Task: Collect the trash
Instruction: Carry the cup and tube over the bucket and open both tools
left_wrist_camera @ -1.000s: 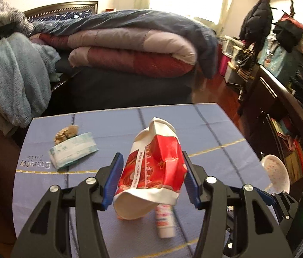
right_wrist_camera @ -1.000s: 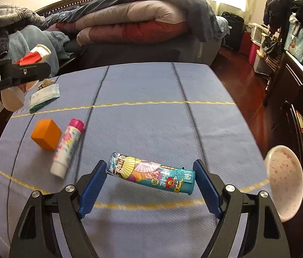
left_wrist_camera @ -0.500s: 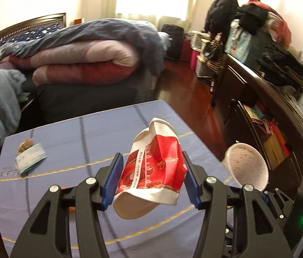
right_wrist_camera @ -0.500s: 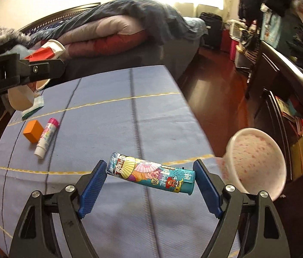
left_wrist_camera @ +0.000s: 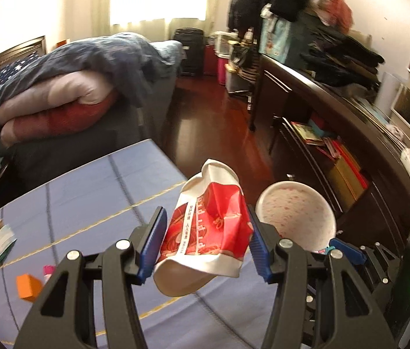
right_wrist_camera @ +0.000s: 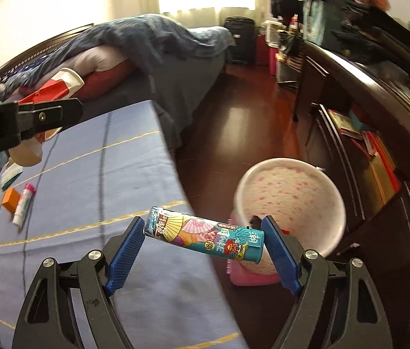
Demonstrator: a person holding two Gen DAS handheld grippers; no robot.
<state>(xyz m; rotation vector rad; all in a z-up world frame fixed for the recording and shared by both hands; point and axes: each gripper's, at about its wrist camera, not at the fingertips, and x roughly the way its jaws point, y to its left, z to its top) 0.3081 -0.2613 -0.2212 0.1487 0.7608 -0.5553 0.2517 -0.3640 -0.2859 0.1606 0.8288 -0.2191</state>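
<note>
Right wrist view: right tool clamped end-to-end on a glossy teal printed tube pack, held level at the rim of the white pink-speckled bin, probably lined up for a drop. Left tool clamped on a crumpled red-and-white paper cup, also just short of the bin. Beyond the bin, on the blue quilted worktop: orange block, small tube, tissue packet.

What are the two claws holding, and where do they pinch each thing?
The left claw pinches a crumpled red and white paper cup by its sides. The right claw holds a teal tube end to end.
</note>
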